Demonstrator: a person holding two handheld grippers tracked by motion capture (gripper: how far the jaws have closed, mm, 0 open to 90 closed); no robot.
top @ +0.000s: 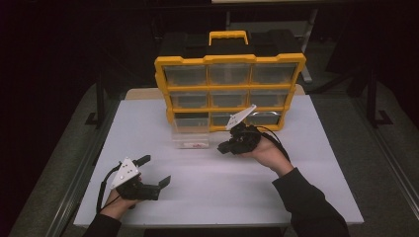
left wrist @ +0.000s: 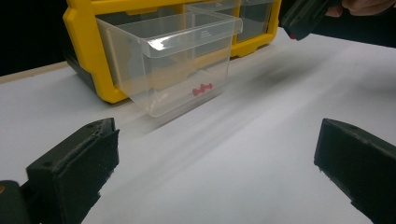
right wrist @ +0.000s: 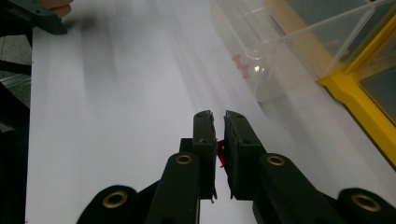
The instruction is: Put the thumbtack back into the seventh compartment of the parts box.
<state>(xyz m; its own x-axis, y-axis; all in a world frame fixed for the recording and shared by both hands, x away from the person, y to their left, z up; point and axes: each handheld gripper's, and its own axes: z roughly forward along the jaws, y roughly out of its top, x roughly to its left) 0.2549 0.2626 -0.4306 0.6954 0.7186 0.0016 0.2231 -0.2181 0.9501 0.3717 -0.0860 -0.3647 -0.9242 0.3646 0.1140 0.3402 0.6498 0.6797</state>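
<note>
Step in hand: a small red piece (right wrist: 221,154) is pinched in the right tongs (right wrist: 219,119). It looks like it is being carried to the clear bin (top: 190,133).

Right tongs: nearly closed, with the red piece held between the two black jaws. In the high view, they are seen just to the right of the clear bin, held above the white worktop (top: 222,192).

Left tongs (top: 157,170): wide open, with nothing held. They are kept low near the front left of the worktop, well apart from the bin.

Clear bin: pulled out of the bottom left slot of the yellow drawer box (top: 230,89) and set on the worktop just in front of it. The top is open.

Inside the bin: one small red piece (left wrist: 202,89) is seen lying at the bottom, near the front wall. Nothing else can be made out in it.

Other drawers: kept shut in the yellow box. What is in them cannot be told.

Next move: the right tongs probably need to be brought over the open top of the bin. Then the jaws should be opened so the red piece drops in beside the other one. Care is needed so the thin bin wall is not bumped.
</note>
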